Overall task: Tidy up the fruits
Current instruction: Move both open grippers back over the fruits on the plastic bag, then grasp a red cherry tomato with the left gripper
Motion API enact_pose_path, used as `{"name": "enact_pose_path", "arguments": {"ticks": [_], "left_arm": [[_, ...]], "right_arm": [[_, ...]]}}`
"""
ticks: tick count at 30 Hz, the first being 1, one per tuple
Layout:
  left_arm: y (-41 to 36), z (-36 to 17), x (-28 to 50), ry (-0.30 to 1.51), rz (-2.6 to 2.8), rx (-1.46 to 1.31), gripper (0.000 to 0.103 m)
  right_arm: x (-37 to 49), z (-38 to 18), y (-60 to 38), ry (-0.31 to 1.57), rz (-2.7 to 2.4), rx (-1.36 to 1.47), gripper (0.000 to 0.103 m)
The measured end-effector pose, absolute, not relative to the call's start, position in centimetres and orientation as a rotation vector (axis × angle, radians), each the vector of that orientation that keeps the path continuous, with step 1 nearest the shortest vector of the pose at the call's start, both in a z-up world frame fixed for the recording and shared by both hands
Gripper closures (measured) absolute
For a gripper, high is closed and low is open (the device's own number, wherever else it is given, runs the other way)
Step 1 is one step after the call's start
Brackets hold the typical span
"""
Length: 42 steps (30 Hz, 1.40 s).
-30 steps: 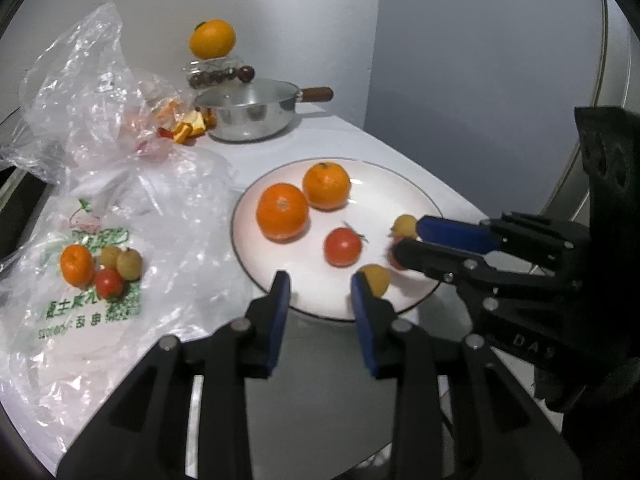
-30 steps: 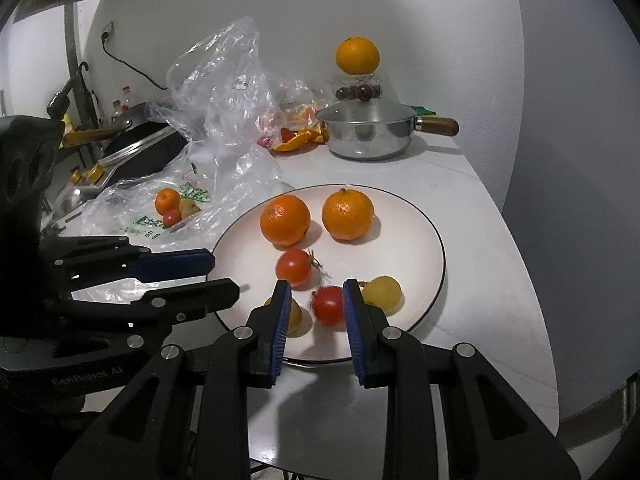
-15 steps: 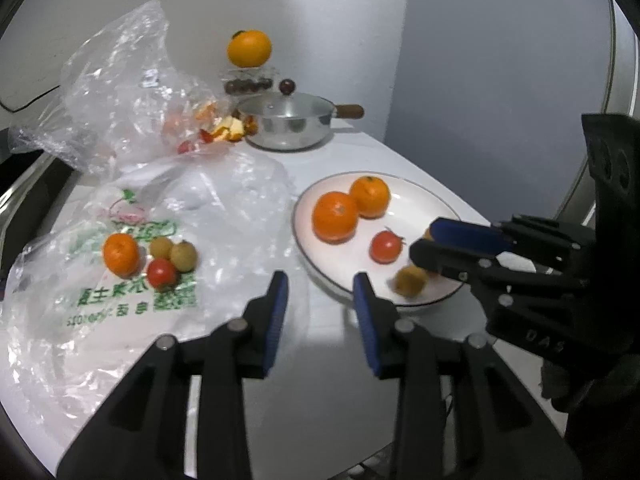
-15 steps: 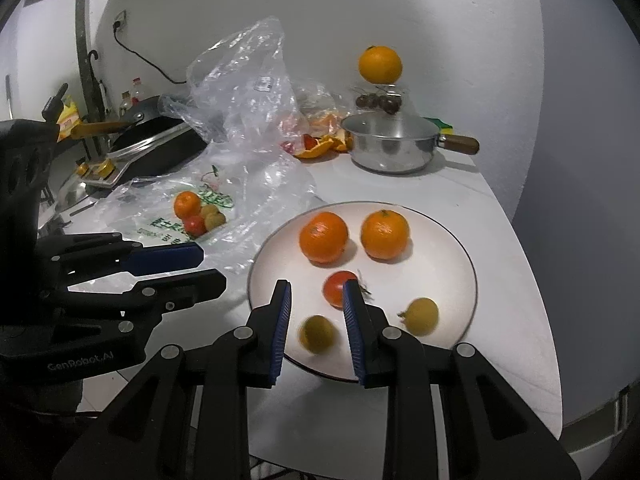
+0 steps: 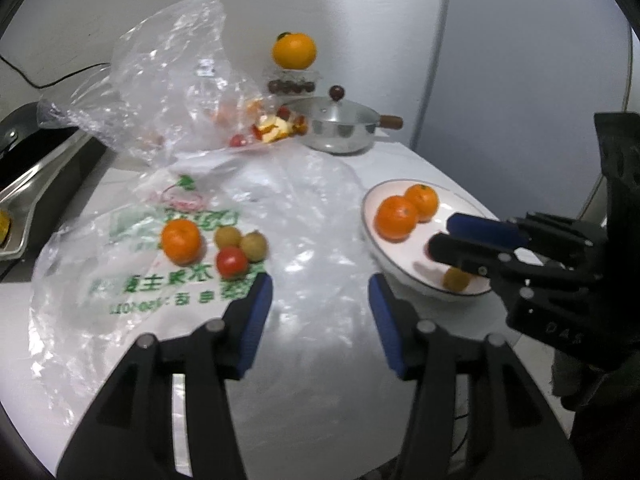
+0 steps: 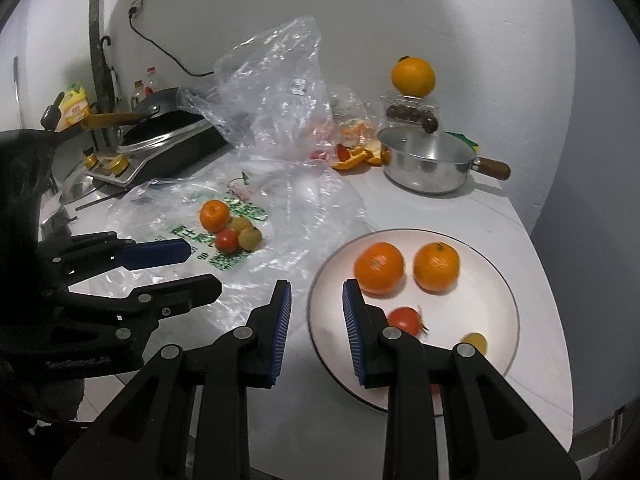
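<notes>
Plate: round white plate with a dark rim [image 6: 505, 280], lower right of the right wrist view, carries two oranges [image 6: 379, 268], a red tomato [image 6: 405, 321] and a small yellow fruit [image 6: 475, 343]; the left view hides the tomato.
Bag: printed clear plastic bag [image 5: 120, 280] holds an orange, tomato and two brownish fruits [image 5: 253, 245].
Left gripper [image 5: 320, 300]: wide, empty, now over the bag instead of the plate.
Right gripper [image 6: 316, 312]: narrower gap, empty, shifted off the tomato.

Left gripper [image 5: 320, 304] is swinging off the plate [image 5: 394, 270] toward the bag fruit [image 5: 218, 242] — jaws widening. Right gripper [image 6: 316, 312] is backing off the plate's tomato [image 6: 404, 320] — opening too.
</notes>
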<state>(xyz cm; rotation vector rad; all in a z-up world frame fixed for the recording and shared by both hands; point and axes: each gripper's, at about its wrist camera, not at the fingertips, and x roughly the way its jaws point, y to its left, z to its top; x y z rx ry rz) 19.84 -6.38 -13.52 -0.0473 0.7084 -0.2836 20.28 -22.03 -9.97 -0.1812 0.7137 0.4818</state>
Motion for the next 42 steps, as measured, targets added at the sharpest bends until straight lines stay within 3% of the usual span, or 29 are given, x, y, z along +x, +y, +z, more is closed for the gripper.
{"name": "enact_pose_path", "arguments": {"ticks": [23,27,42], "left_arm": [[-2.5,-14.5,23.6,0.731,-0.219,-0.053,0.052],[-2.4,-14.8,24.4,0.741,-0.228,-0.038,0.052],[-3.1,-17.1,27.3,0.831,-0.225,-0.026,0.052]], "right_arm": [[23.8,-9.7,-18.3,0.730,0.522,-0.201,0.073],[24.8,-10.1,-18.1,0.738,0.526,-0.184,0.061],[26.6,-11.4,-18.8,0.762,0.539,-0.164,0.061]]}}
